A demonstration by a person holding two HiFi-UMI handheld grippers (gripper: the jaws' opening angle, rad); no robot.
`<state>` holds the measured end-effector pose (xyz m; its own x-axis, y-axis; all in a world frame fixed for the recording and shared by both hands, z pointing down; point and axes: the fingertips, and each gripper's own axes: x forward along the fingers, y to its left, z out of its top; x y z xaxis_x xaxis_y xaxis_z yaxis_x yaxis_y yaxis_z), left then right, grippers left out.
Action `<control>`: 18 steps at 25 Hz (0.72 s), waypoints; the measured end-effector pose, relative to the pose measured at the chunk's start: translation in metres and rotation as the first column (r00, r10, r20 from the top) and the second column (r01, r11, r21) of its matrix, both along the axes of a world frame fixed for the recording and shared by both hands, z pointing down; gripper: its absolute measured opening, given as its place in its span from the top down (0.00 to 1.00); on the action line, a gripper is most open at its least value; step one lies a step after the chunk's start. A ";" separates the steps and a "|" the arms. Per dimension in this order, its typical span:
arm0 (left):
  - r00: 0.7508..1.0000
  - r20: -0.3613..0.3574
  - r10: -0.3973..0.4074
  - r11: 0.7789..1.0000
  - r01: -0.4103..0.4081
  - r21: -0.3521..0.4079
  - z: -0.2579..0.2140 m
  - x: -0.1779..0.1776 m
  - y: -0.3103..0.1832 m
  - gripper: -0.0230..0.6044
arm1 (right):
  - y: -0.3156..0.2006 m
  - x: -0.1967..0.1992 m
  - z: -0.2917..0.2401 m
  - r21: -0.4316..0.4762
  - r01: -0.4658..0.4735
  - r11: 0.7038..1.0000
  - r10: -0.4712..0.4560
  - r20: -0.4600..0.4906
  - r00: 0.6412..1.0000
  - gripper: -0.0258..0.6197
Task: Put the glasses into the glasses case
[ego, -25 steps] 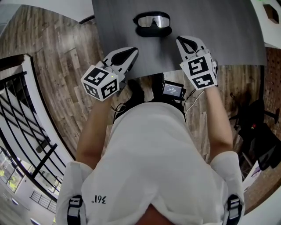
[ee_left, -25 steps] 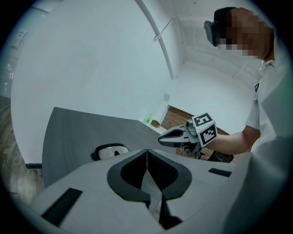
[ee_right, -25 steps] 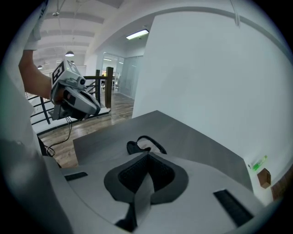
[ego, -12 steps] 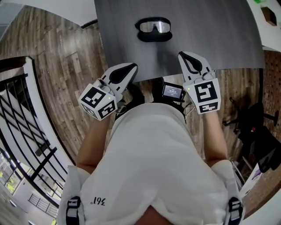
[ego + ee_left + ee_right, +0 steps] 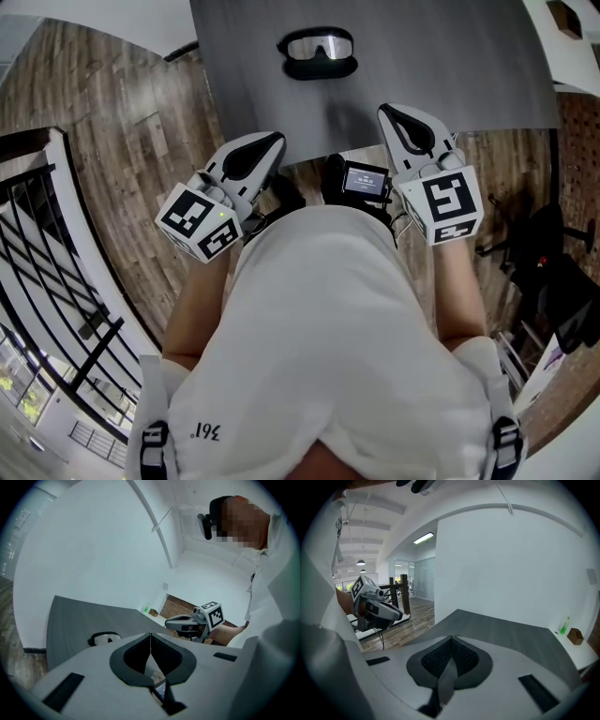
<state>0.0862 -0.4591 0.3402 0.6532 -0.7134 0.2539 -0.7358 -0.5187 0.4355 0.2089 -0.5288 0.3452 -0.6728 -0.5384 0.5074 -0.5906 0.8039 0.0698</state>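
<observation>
Jaws on both grippers were pressed together w/ nothing btw them: L gripper (image 5: 277,141) and R gripper (image 5: 384,112) each showed only a thin closed seam in its own view, both empty. Both hung at the near edge of the grey table (image 5: 469,66), tips pointing fwd and a bit down. Glasses (image 5: 319,44) lay well ahead of them, towards the far side of the table and approx on the line midway btw the two tips, touching the black case (image 5: 319,68). Lenses sat on top of or just behind the case's dark body, and I couldn't tell whether they were seated inside it or only resting against it. Long axis of glasses and case ran side to side, i.e. crosswise to the way the jaws pointed. Neither hand was clearly nearer. R tip looked slightly closer in the head view, but only the L gripper view had the glasses in sight, low and left of its jaws. Scene fit either empty grippers abt to go for loose glasses, or glasses already bedded in an open case w/ grippers clear of it. Count: 1 pair of glasses, 1 case, 2 grippers, 1 table.
</observation>
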 end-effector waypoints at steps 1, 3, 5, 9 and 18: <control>1.000 0.000 0.003 1.000 -0.003 -0.002 -0.001 0.001 0.001 0.95 | 0.000 0.001 0.000 0.004 -0.003 1.000 0.003 -0.003 1.000 0.95; 1.000 -0.001 0.009 1.000 -0.009 -0.005 0.000 0.005 0.004 0.95 | 0.001 0.004 0.000 0.009 -0.010 1.000 0.010 -0.007 1.000 0.95; 1.000 -0.006 0.017 1.000 -0.017 -0.005 0.001 0.007 0.005 0.95 | 0.000 0.006 0.000 0.009 -0.017 1.000 0.017 -0.009 1.000 0.95; 0.999 -0.011 0.032 0.999 -0.032 -0.019 0.003 0.010 0.007 0.95 | -0.002 0.005 0.000 0.009 -0.021 1.000 0.021 -0.008 1.000 0.95; 0.999 -0.015 0.043 0.998 -0.044 -0.040 0.003 0.018 0.008 0.95 | -0.009 0.002 -0.004 0.020 -0.003 1.000 0.003 -0.011 1.000 0.95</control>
<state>0.1042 -0.4508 0.3430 0.6870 -0.6738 0.2720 -0.7065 -0.5318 0.4669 0.2113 -0.5373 0.3407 -0.6657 -0.5504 0.5039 -0.5923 0.8005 0.0918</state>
